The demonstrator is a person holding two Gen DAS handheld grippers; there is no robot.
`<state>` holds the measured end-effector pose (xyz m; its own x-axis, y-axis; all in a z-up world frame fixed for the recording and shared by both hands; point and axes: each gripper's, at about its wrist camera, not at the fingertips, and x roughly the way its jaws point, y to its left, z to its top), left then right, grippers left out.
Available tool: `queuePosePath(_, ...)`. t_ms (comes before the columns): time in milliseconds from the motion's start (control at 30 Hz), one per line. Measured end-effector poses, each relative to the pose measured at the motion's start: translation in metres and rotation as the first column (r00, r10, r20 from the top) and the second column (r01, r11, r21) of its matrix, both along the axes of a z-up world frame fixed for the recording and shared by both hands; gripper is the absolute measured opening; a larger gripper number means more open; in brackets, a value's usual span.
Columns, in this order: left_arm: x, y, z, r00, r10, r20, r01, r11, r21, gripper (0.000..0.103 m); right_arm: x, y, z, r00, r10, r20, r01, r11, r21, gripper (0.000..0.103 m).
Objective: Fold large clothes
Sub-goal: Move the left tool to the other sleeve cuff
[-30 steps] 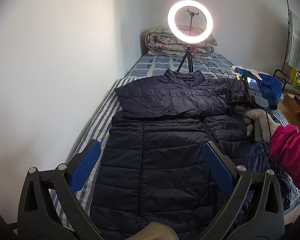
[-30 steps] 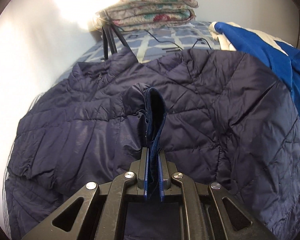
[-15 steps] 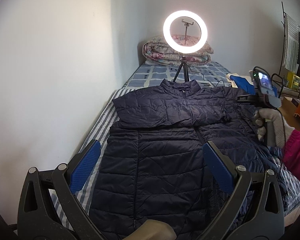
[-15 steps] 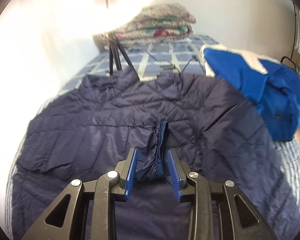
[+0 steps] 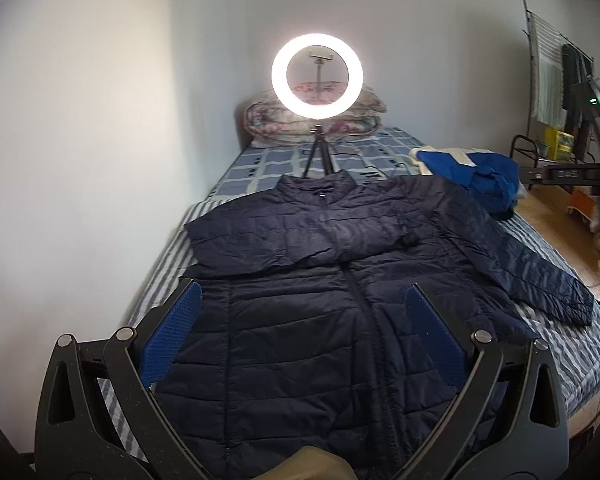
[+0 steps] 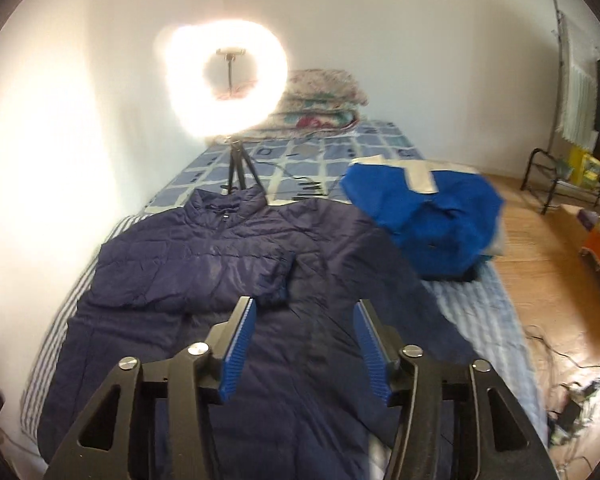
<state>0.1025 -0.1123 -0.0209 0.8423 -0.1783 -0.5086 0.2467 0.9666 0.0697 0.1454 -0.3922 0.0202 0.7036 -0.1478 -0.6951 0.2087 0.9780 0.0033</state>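
Note:
A navy quilted jacket (image 5: 332,320) lies face up on the striped bed (image 5: 556,344). Its left sleeve (image 5: 284,240) is folded across the chest; the right sleeve (image 5: 528,264) stretches out to the right. The jacket also shows in the right wrist view (image 6: 204,280), with the folded sleeve's cuff (image 6: 274,280) near the zip. My left gripper (image 5: 302,328) is open and empty above the jacket's lower half. My right gripper (image 6: 302,340) is open and empty, above the jacket's middle, just behind the cuff.
A lit ring light (image 5: 317,76) on a tripod stands on the bed behind the collar. A folded floral quilt (image 5: 312,120) lies at the far end. A blue and cream garment (image 6: 424,216) sits at the right. Wooden floor (image 6: 540,280) with cables lies right of the bed.
My right gripper opened, let go of the sleeve cuff and pulled back and up. The cuff now lies on the chest. The left gripper drew back slightly.

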Motion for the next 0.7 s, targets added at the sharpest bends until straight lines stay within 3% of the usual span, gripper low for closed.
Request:
queuePosePath(167,-0.005,-0.031,-0.002,0.997,-0.078,-0.024,0.078,0.997,-0.020,0.103,-0.073,-0.012,0.011,0.999,-0.036,-0.019,0.036,0.999,-0.009,0.065)
queuePosePath(400,-0.015,-0.087,-0.013,0.976,-0.210,-0.056,0.209,0.978,-0.013,0.103,-0.155,-0.043,-0.006,0.988,-0.126,-0.091,0.127,0.992,-0.001,0.065)
queuePosePath(533,-0.027,-0.131,-0.025,0.947,-0.309,-0.089,0.311,0.951,0.007,0.100,-0.188,-0.058,-0.013,0.978,-0.168,-0.120,0.169,0.986,-0.009,0.065)
queuePosePath(700,-0.051,-0.192,-0.038,0.887,-0.441,-0.135,0.449,0.893,0.028,0.097,-0.225,-0.088,-0.021,0.953,-0.271,-0.135,0.268,0.963,-0.040,0.065)
